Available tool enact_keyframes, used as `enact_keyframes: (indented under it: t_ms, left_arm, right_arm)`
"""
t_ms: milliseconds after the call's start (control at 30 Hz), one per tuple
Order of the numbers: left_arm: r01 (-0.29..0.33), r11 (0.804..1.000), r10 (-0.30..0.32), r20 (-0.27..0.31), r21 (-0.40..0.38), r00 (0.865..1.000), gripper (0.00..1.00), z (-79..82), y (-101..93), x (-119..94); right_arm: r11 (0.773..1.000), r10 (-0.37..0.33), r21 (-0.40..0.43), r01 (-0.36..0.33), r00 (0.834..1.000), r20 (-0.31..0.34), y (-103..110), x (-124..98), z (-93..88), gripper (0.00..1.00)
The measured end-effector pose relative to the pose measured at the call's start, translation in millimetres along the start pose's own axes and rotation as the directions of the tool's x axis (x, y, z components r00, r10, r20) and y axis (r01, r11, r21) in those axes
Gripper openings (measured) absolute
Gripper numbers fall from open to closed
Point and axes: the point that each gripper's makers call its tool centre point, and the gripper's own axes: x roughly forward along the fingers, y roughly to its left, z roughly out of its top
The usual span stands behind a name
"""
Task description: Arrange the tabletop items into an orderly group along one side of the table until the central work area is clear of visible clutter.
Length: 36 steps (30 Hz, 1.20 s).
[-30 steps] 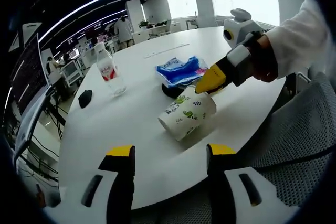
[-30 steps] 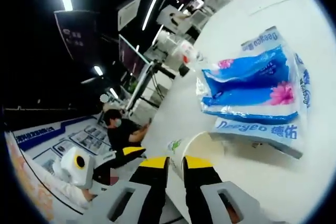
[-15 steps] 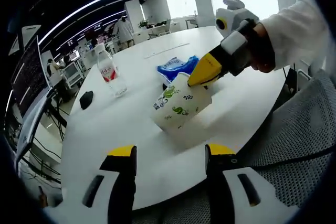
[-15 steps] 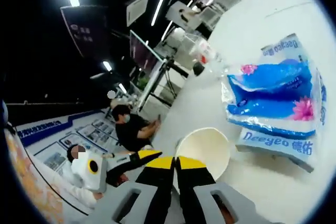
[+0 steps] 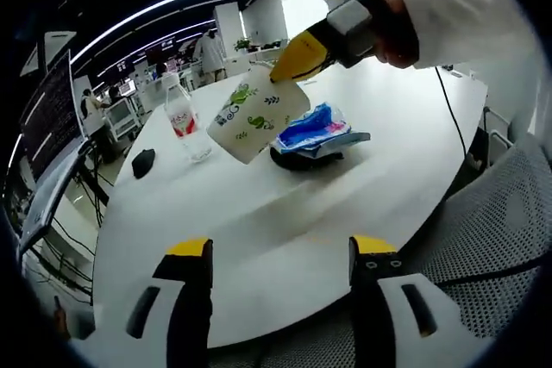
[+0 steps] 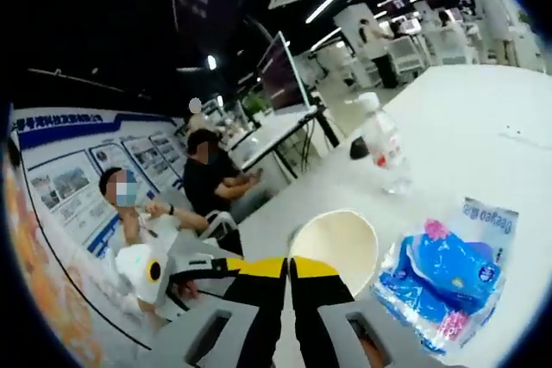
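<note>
I see my right hand-held gripper (image 5: 297, 58) clamped on the rim of the paper cup (image 5: 257, 111), holding it tilted in the air above the white desk (image 5: 285, 221). My left hand-held gripper (image 5: 280, 252) is wide open, holding nothing, near the desk edge. On the desk, 1 water bottle (image 5: 182, 118) stands upright beside a dark mouse (image 5: 142, 161), and 1 blue tissue pack (image 5: 315, 127) lies beyond the cup.
</note>
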Motion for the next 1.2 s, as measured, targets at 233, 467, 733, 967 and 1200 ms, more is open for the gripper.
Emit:
enact_keyframes:
  t_ms: [233, 467, 733, 967, 1200]
  left_arm:
    - [-0.005, 1.000, 0.005, -0.006, 0.005, 1.000, 0.61, -1.9, 1.3, 0.9]
    - [0.001, 1.000, -0.001, -0.020, 0.016, 1.000, 0.57, -4.1, -0.3, 1.0]
    - [0.011, 1.000, -0.010, -0.039, 0.024, 0.999, 0.54, -7.6, -2.1, 1.6]
    - [0.017, 1.000, -0.016, -0.051, 0.025, 0.999, 0.52, -9.9, -3.3, 2.1]
    - [0.023, 0.999, -0.021, -0.060, 0.031, 0.998, 0.50, -14.1, -3.6, 4.9]
  right_arm:
    - [0.995, -0.013, -0.101, 0.007, 0.998, -0.055, -8.6, 1.0, 20.0, 0.00]
    - [0.961, -0.097, -0.267, 0.070, 0.991, -0.090, -42.5, 1.2, 54.7, 0.00]
    - [0.898, -0.210, -0.421, 0.124, 0.964, -0.164, -88.1, -1.8, 70.2, 0.00]
    - [0.818, -0.264, -0.572, 0.064, 0.924, -0.275, -114.6, 9.1, 67.3, 0.00]
    - [0.778, -0.247, -0.627, -0.042, 0.897, -0.366, -123.8, 35.0, 60.6, 0.00]
